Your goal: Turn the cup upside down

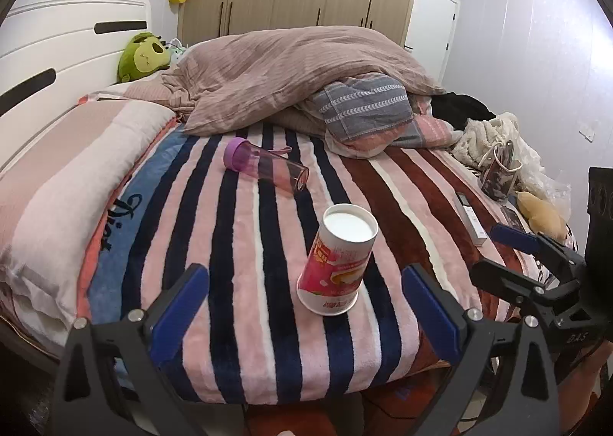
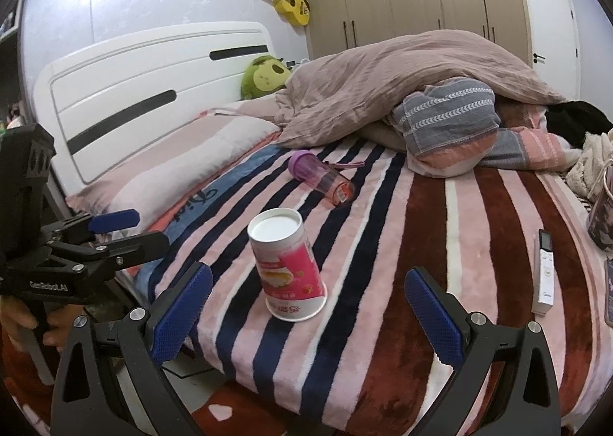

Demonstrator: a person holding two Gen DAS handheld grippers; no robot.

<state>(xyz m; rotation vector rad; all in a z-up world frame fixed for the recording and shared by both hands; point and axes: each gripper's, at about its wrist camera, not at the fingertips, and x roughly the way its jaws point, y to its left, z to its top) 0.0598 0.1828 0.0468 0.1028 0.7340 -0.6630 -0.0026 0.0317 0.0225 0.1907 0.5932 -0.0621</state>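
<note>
Standing rim-down on blanket: cup | left gripper, right gripper spread wide, empty | flip looks done; next: withdraw

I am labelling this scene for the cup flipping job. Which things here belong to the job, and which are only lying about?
Belong to the job:
- pink paper cup, standing rim down on the striped blanket
- left gripper, open
- right gripper, open

Only lying about:
- purple water bottle, on its side
- white remote control
- green plush toy
</note>
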